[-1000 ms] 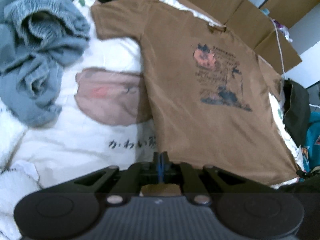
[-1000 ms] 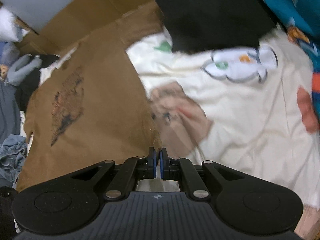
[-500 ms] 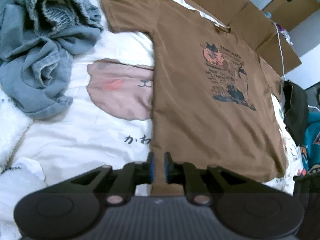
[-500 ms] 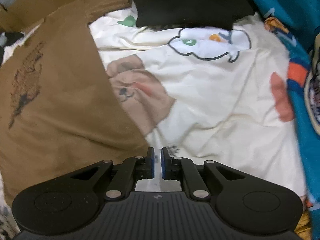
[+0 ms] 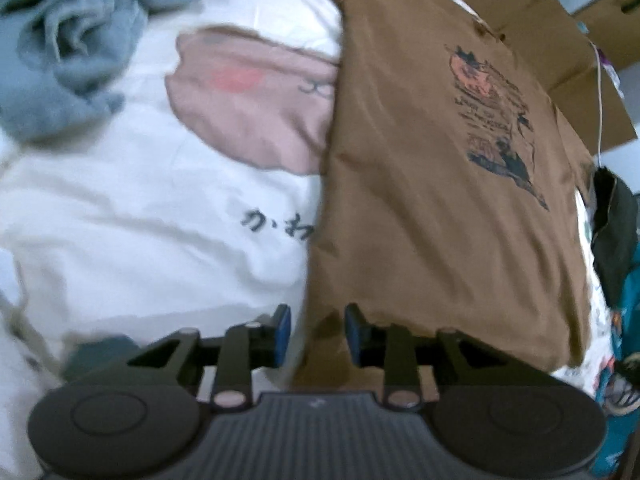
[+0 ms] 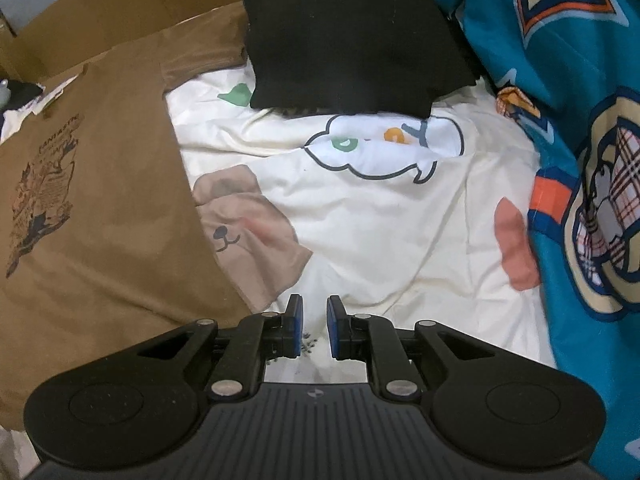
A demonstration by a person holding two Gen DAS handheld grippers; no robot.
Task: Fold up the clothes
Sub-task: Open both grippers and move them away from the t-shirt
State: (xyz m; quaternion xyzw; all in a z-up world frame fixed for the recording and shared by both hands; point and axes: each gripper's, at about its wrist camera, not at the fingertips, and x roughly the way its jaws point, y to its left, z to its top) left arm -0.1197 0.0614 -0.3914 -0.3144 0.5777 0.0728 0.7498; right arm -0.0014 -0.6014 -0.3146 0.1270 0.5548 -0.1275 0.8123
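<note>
Left gripper [image 5: 314, 330]: jaws spread, having just been opening; the lower corner of the brown T-shirt [image 5: 432, 184] lies in the gap, touched by neither blue pad.
Right gripper [image 6: 313, 328]: jaws parted by a narrow gap, having just been opening; nothing between them but the cream printed bedsheet [image 6: 400, 240] below. The shirt's hem edge sits just to the left of its left finger.

Left wrist view only: crumpled grey-blue garment [image 5: 68, 44] at upper left, apart from the shirt; dark script printed on the sheet beside the shirt's edge; dark garment [image 5: 614, 232] at the right edge; white cord [image 5: 600, 92] hanging over cardboard [image 5: 560, 28]. View blurred.
Right wrist view only: folded black garment [image 6: 348, 36] at the top, near the shirt's sleeve; teal patterned fabric [image 6: 560, 120] along the right side; cloud and bear-face prints on the sheet.

Brown T-shirt, both views: spread flat, front up, on the bedsheet; dark and orange graphic with small lettering on the chest; short sleeves extended; collar toward the cardboard; light creasing, no fold in it yet.
</note>
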